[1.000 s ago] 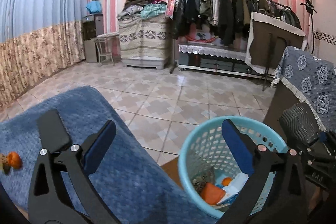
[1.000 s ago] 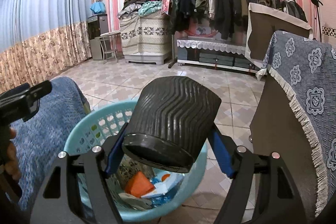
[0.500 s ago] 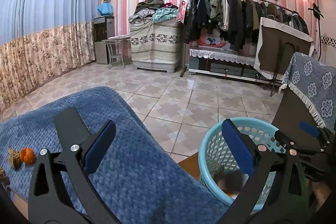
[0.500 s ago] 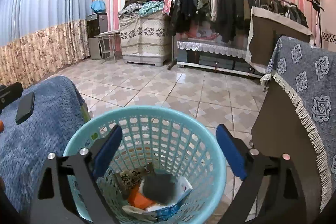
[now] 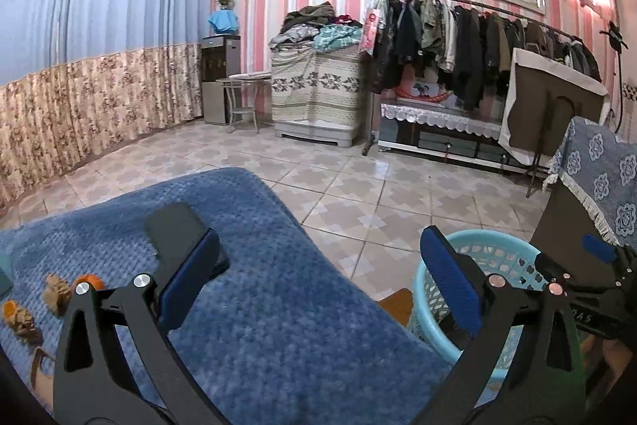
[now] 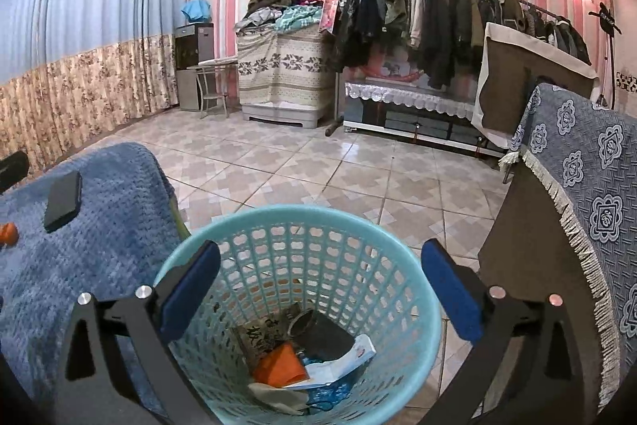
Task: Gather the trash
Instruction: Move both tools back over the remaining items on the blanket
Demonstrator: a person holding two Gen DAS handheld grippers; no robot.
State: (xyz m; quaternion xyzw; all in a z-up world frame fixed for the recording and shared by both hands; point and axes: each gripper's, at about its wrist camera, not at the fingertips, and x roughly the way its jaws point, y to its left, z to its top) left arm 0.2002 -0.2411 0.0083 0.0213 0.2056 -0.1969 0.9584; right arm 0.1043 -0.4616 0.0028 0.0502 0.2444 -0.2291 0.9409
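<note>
My right gripper (image 6: 322, 281) hangs over the turquoise basket (image 6: 302, 216); its jaws are opening and nothing is between them. In the basket lie a black ribbed cup (image 6: 322, 335), an orange wrapper (image 6: 278, 365) and white paper (image 6: 342, 361). My left gripper (image 5: 318, 265) is open and empty above the blue blanket (image 5: 270, 325). An orange peel (image 5: 90, 281) and brown scraps (image 5: 57, 299) lie on the blanket at its left. The basket (image 5: 489, 245) also shows at the right of the left wrist view.
A black phone (image 5: 179, 230) lies on the blanket by the left finger; it also shows as the phone (image 6: 63, 200) in the right wrist view. A chair draped in patterned blue cloth (image 6: 589, 210) stands right of the basket. Tiled floor (image 6: 318, 162) stretches to a clothes rack (image 6: 438, 14).
The black ribbed cup left my right gripper and dropped into the basket, and those jaws spread wide. My left gripper swung left over the blanket, bringing more scraps into view.
</note>
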